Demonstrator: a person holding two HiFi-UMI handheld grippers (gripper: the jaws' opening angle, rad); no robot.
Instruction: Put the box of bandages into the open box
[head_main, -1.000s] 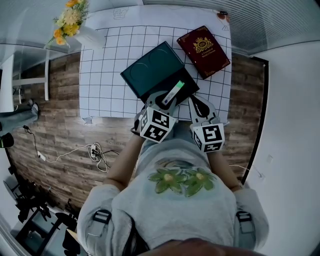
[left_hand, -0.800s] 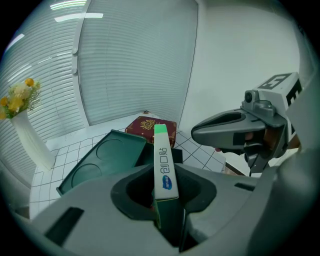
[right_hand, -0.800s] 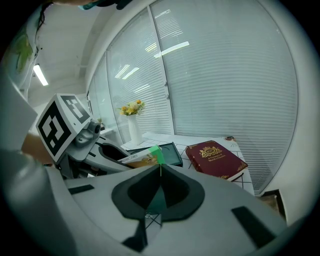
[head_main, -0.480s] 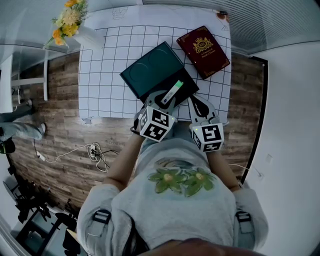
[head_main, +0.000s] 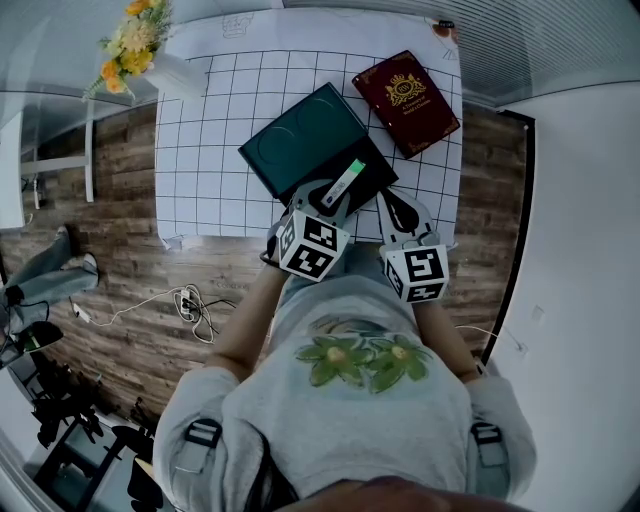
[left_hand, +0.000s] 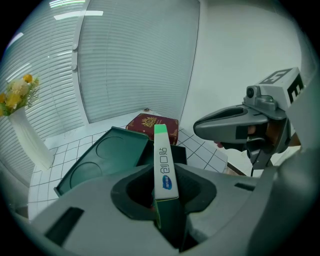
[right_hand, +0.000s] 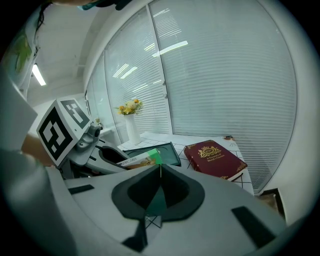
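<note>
A slim white and green box of bandages (head_main: 344, 183) is clamped between the jaws of my left gripper (head_main: 334, 201), which is shut on it. It hangs just above the near edge of the open dark green box (head_main: 362, 172), whose lid (head_main: 300, 138) lies flat behind it. In the left gripper view the box of bandages (left_hand: 164, 167) points forward over the open box (left_hand: 176, 154). My right gripper (head_main: 393, 207) sits just to the right, near the table's front edge, its jaws shut with nothing between them (right_hand: 159, 192).
A dark red book (head_main: 407, 101) lies at the back right of the white grid mat (head_main: 220, 150). A vase of flowers (head_main: 145, 50) stands at the back left corner. Cables (head_main: 190, 300) lie on the wooden floor to the left.
Both grippers and the box of bandages have hardly moved. A person's legs on the floor at the far left have shifted downward in the head view.
</note>
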